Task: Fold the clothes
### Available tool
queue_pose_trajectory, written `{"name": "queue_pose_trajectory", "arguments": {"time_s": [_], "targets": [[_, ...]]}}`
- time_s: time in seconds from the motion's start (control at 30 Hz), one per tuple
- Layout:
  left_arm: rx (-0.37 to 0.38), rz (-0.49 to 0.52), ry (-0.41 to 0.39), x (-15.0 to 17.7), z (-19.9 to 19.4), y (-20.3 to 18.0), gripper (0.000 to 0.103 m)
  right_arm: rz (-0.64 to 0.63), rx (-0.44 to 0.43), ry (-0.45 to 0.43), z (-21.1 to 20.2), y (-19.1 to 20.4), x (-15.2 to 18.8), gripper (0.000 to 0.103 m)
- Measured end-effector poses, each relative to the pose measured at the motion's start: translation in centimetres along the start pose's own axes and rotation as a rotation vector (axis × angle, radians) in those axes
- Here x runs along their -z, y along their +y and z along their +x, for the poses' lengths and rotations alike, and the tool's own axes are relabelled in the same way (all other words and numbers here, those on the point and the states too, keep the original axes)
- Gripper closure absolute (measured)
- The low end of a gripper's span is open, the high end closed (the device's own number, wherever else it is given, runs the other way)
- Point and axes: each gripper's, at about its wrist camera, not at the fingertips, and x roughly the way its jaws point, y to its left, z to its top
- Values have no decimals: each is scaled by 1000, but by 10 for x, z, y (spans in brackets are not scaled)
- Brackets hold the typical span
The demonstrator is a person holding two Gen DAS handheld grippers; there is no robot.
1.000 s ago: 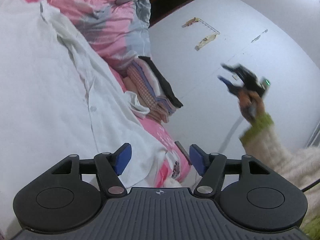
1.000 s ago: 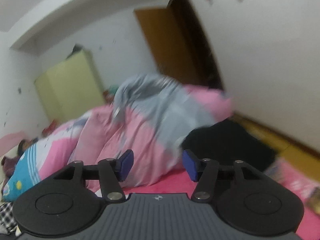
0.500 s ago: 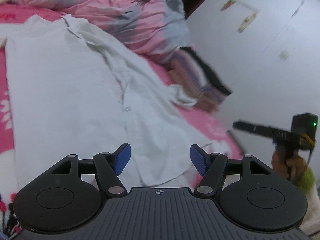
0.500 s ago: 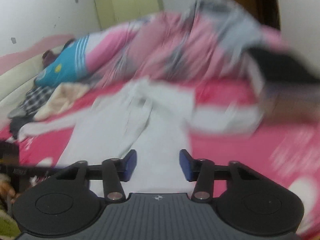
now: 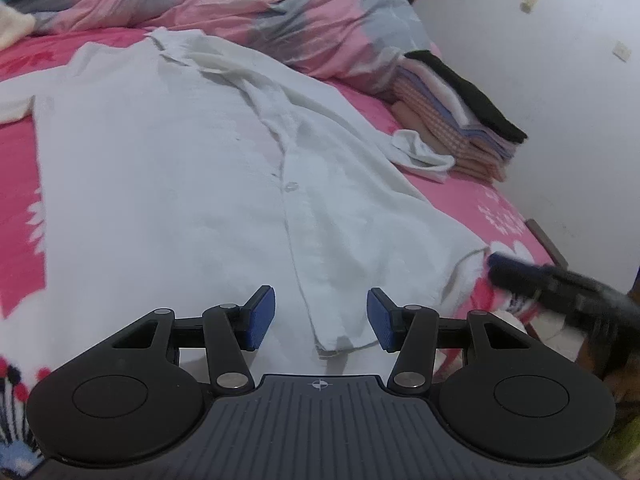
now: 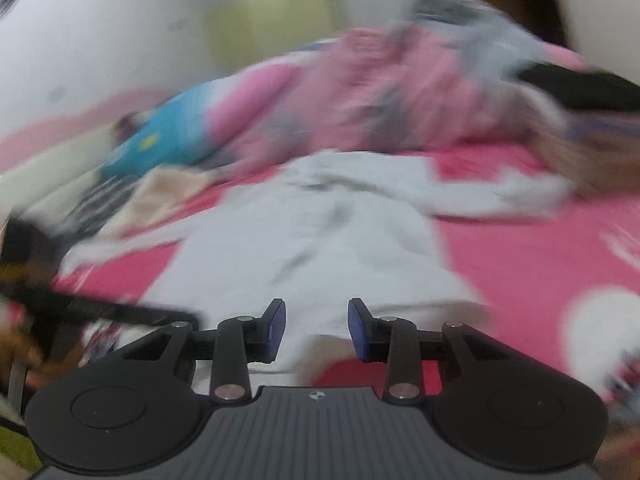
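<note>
The white shirt (image 5: 168, 184) lies flat on the bed (image 5: 20, 208), its long axis running from bottom centre toward the upper left. Its hem sits just ahead of the left gripper (image 5: 321, 316), whose empty jaws are closing. The right gripper (image 6: 316, 330), also empty and closing, faces the hem's right corner.

Bedroom in a home: bed (image 5: 508, 216) with bright pink printed sheet; rumpled pink-and-grey quilt (image 5: 312, 12) heaped at the far side; stack of folded clothes (image 5: 460, 120) against a plain white wall (image 5: 560, 92); pale green wardrobe (image 6: 268, 24), blurred, in the corner.
</note>
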Motion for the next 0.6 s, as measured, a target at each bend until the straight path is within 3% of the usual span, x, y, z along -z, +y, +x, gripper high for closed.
{"name": "queue_pose_trajectory", "arguments": {"time_s": [0.23,0.4,0.47,0.53,0.6], "targets": [[-49,-78,-5,-10,-15,17,51,-368,-107,98,65,64,11,66],[-55,-106,-11,-12,-20,24,48,-525,-95,154,88,84,28,67],[-54,-111,-15,-12,-19,26,48,-484,-87,167,94,81,29,72],[-56,-114,-18,-13,-17,28,48,-365,-107,162,93,71,22,102],[-61,-116,-19,-15,-15,31,48,-231,-121,133,86,54,13,102]]}}
